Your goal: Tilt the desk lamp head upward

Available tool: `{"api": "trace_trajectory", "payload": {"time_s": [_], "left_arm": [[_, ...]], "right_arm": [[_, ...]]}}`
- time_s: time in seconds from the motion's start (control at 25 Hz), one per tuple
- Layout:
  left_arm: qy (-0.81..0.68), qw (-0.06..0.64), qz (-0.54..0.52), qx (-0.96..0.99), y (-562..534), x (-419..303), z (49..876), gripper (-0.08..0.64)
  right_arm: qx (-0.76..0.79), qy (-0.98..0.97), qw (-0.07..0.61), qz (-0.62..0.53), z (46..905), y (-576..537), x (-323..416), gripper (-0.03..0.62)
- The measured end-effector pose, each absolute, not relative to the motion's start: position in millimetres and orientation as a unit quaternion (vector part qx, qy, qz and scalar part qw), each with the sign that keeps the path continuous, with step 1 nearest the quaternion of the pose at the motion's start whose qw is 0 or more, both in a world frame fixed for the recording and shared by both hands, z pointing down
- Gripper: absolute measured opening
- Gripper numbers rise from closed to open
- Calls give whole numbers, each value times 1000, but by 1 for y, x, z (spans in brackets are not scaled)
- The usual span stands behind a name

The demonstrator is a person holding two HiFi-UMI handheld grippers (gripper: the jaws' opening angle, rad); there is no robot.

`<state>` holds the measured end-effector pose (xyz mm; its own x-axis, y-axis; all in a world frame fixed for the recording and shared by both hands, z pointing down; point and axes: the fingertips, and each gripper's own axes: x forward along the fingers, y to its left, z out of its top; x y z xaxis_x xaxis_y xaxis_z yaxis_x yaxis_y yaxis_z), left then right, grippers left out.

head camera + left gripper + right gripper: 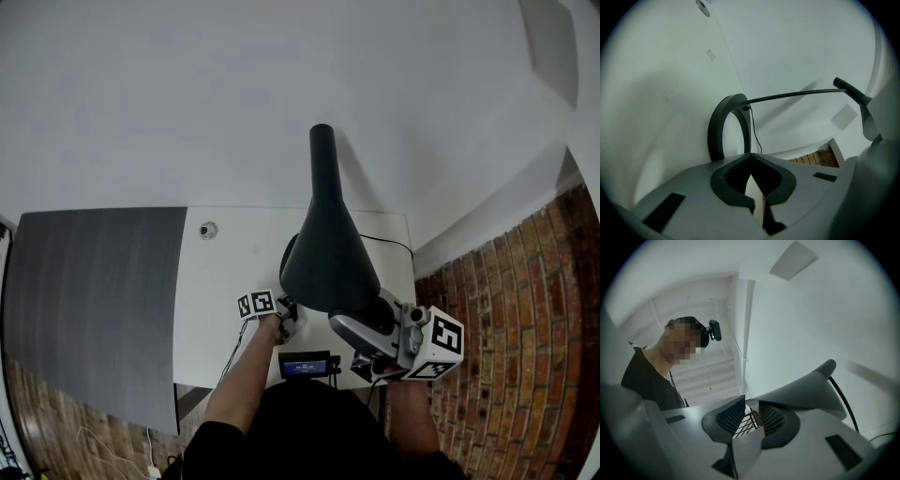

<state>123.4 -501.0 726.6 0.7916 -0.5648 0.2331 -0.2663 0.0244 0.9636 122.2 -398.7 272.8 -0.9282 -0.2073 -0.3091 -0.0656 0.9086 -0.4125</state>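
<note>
1. Jaws of the right gripper (751,405) pinch the wide rim of the dark cone-shaped lamp head (811,389). In the right gripper view the cone runs up and away to the right of the ribbed pads.
2. Just left of that rim, the left gripper (750,155) hangs low over the white desk (656,117), its tips pressed together on nothing.
3. Just beyond those tips lies the black ring-shaped lamp base (723,129).
4. Farther off, the lamp head's narrow end points toward the white wall (281,94), and a grey rectangular mat (94,300) lies well to the left.
</note>
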Motion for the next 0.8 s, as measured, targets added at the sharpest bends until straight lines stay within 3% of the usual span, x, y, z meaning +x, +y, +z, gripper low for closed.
{"api": "trace_trajectory", "payload": {"time_s": [0.8], "left_arm": [[-305,647,-113,690,-501,122,727,10]], "right_arm": [[-81,954,196,-211,241,-405,120,94]]}}
